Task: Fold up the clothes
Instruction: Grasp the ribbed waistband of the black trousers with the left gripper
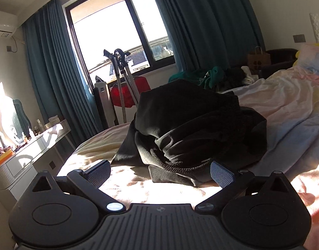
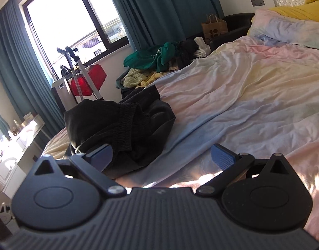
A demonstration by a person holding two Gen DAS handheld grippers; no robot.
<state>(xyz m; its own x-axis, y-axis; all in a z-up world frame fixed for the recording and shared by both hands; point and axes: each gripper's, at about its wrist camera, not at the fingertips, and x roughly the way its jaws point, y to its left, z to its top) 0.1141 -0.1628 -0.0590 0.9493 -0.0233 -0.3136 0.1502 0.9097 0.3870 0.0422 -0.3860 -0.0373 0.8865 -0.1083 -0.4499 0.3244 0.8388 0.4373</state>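
Left gripper (image 1: 160,171): jaws spread wide, nothing between the pads; it sits low over the sunlit bed (image 1: 284,112). The black garment (image 1: 192,125) lies bunched directly ahead, its near hem reaching into the gap between the fingers; a ribbed edge runs just beside the right pad (image 1: 222,174), though contact cannot be confirmed. The left pad (image 1: 99,171) stands clear of the cloth.

Right gripper (image 2: 161,157): jaws likewise spread wide and empty, hovering over the pastel sheet. Here the same garment (image 2: 122,125) lies ahead and to the left, crumpled, with a ribbed waistband (image 2: 126,123) and a pale drawstring (image 2: 78,148) showing. Its near edge passes behind the left finger (image 2: 101,155); the right finger (image 2: 222,156) is well apart from it, over bare sheet.

Beyond the garment, at the far side of the bed, lies a heap of further clothes: a green one (image 2: 155,57) with pale print too small to read, a yellow one (image 2: 136,77) and a white one (image 2: 202,45). A brown paper bag (image 2: 214,26) stands behind the heap; its dark printed motif shows no legible words. Pillows (image 2: 288,27) lie at the bed's head.

A window (image 1: 117,33) between teal curtains (image 1: 207,25), a red item (image 1: 130,92) beneath it, and a dresser (image 1: 32,148) at left complete the field. A white unit (image 1: 102,100) by the window bears a mark that cannot be read.
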